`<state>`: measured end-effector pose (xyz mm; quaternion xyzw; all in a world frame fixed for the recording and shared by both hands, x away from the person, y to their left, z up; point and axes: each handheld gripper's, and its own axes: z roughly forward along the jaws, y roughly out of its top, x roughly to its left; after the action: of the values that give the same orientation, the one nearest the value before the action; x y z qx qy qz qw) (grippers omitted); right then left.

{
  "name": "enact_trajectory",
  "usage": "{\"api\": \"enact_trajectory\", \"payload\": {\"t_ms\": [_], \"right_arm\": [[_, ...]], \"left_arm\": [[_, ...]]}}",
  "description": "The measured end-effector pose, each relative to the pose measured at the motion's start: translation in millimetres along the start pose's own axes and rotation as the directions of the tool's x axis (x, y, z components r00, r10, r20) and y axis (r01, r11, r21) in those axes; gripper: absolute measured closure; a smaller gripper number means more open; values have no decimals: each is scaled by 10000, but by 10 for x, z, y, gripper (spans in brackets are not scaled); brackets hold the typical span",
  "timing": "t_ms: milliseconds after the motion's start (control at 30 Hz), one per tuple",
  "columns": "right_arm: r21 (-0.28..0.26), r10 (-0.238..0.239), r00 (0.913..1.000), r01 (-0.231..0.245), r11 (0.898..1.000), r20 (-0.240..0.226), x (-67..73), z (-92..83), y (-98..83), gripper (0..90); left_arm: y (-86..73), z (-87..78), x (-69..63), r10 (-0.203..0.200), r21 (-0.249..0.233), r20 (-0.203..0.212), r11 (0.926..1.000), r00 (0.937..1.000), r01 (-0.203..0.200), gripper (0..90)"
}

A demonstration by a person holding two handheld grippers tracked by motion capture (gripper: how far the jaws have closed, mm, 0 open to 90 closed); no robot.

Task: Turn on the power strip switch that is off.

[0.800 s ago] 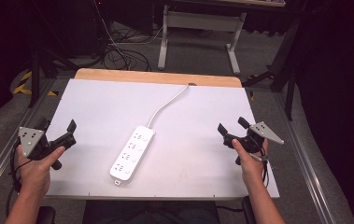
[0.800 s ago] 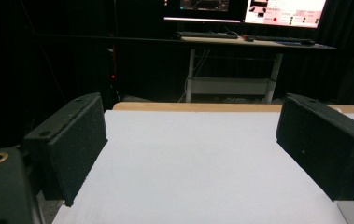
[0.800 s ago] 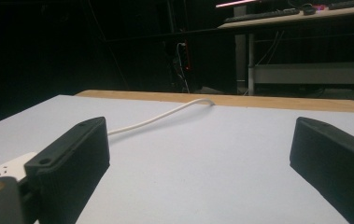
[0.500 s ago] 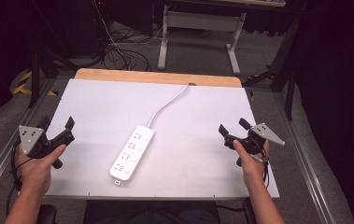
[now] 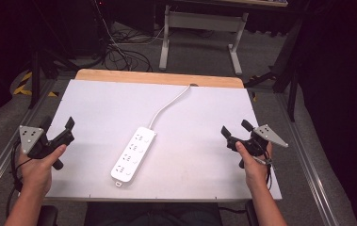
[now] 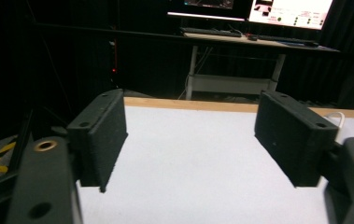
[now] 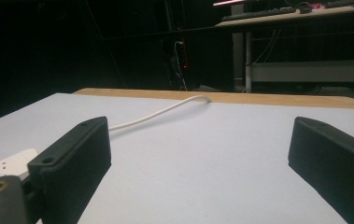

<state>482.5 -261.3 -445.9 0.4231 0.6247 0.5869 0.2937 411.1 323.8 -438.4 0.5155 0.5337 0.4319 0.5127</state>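
Note:
A white power strip (image 5: 133, 153) lies at an angle in the middle of the white tabletop (image 5: 101, 101), and its white cable (image 5: 171, 106) runs to the far edge. My left gripper (image 5: 58, 123) is held by a hand near the left edge, well left of the strip. It is open, with only bare table between its pads (image 6: 102, 135). My right gripper (image 5: 235, 128) is held near the right edge, right of the strip, and is also open and empty (image 7: 200, 158). The right gripper view catches the strip's end (image 7: 4, 168) and the cable (image 7: 156, 114).
A wooden strip (image 5: 159, 77) borders the table's far edge. Beyond it stand a desk frame (image 5: 199, 21) and loose floor cables (image 5: 119, 54). Metal rails (image 5: 308, 160) run along both sides of the table. A far desk carries lit monitors (image 6: 286, 9).

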Motion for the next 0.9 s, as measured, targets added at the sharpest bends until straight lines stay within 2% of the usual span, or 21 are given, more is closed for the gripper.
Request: {"api": "enact_trajectory", "payload": {"t_ms": [167,200,233,267,467,600,700,900], "right_arm": [[-12,38,10000,-38,10000,-15,1,-3,-1,66],[2,57,10000,-57,10000,-40,0,-2,-1,66],[2,57,10000,-57,10000,-40,0,-2,-1,66],[-1,85,10000,-85,10000,-33,2,0,-2,67],[13,46,10000,-45,10000,-61,4,-1,-3,68],[23,68,9999,-67,10000,-78,3,-1,-4,69],[25,73,9999,-73,10000,-91,4,-1,-5,69],[23,61,9999,-61,10000,-107,3,0,-9,70]], "left_arm": [[13,-25,15,137,-59,122,9999,9998,-136,549],[15,-28,12,93,-89,164,9999,9998,-92,631],[16,-30,12,109,-107,209,9999,9997,-107,631],[18,-33,14,161,-103,245,9998,9996,-159,685],[29,-46,10,371,-141,408,9992,9985,-365,775],[38,-52,9,472,-56,651,9989,9968,-470,900],[51,-59,10,551,85,926,9984,9942,-561,900],[98,-79,-14,895,389,1539,9946,9840,-965,900]]}}
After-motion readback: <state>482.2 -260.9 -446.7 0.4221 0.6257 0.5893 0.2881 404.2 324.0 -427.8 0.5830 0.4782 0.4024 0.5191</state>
